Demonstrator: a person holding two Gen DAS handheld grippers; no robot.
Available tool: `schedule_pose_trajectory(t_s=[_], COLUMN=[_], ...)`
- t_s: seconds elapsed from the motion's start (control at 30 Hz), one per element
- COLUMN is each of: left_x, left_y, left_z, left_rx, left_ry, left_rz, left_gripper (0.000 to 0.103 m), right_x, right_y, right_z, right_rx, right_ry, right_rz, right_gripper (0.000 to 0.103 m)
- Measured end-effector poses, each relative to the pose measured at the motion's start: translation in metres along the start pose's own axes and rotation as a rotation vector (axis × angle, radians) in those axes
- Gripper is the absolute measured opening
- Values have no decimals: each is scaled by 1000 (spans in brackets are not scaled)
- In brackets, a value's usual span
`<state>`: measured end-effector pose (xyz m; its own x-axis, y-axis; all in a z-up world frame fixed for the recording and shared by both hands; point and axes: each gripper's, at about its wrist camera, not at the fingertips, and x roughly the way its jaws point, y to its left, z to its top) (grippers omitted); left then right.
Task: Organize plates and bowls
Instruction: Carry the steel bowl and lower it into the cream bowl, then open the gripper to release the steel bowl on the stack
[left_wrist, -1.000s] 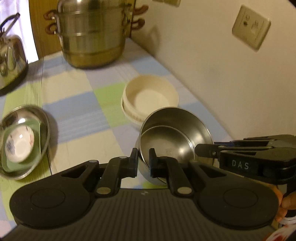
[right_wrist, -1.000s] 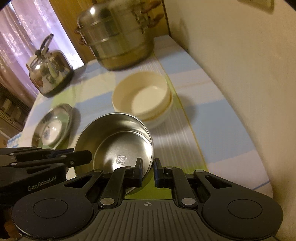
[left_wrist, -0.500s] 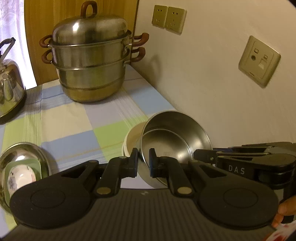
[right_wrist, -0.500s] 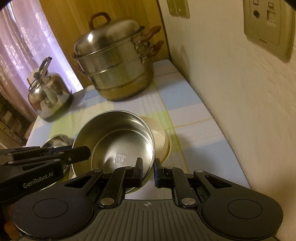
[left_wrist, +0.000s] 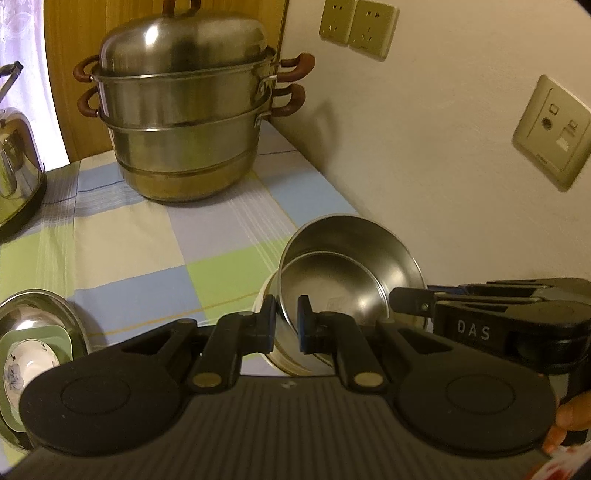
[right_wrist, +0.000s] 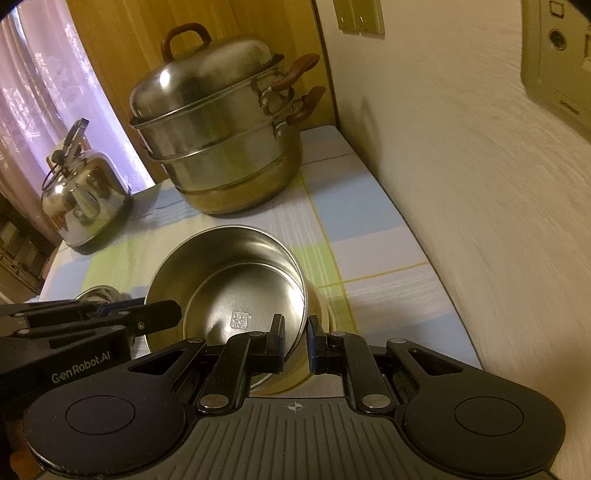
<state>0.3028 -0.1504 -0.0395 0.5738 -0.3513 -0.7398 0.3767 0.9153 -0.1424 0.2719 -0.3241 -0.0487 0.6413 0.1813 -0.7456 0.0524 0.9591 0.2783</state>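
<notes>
Slip is the main risk: the steel bowl (left_wrist: 347, 280) hangs by its thin rim alone, the left gripper (left_wrist: 287, 321) pinched shut on the near-left edge and the right gripper (right_wrist: 295, 341) pinched shut on the near-right edge, so uneven hand motion could twist it free. Directly under it, just ahead of both jaws, sits the cream bowl (left_wrist: 266, 295), mostly hidden; whether the two touch I cannot tell. A tilted release would likely clatter steel onto cream or seat it crooked. Beyond the jaws stands the steamer pot (left_wrist: 188, 122), well apart; the wall (right_wrist: 461, 192) runs close on the right, limiting sideways room. Left of the jaws lie a kettle (right_wrist: 85, 199) and a steel dish (left_wrist: 40, 325) holding smaller pieces, out of the way.
</notes>
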Motion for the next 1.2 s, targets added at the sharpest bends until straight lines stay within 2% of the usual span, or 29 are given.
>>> schedule_pose_trajectory(t_s=[0.77,0.97,1.07,1.2], left_x=[30,32,29,25], left_y=[6,7,5,6], left_z=[-4,-5,-4,-5], left_rx=[-25,-35,-33,-38], left_ry=[73,75,70,64], left_rz=[3,14,26,31], left_gripper=[11,16,17,17], right_x=[29,29,29,23], right_y=[-12,-14,-16,-18], right_z=[0,-1,-2,-5], right_rx=[25,24,29,24], right_ry=[55,60,65,57], right_rz=[5,-6,-12,-16], right_gripper=[12,12,16,26])
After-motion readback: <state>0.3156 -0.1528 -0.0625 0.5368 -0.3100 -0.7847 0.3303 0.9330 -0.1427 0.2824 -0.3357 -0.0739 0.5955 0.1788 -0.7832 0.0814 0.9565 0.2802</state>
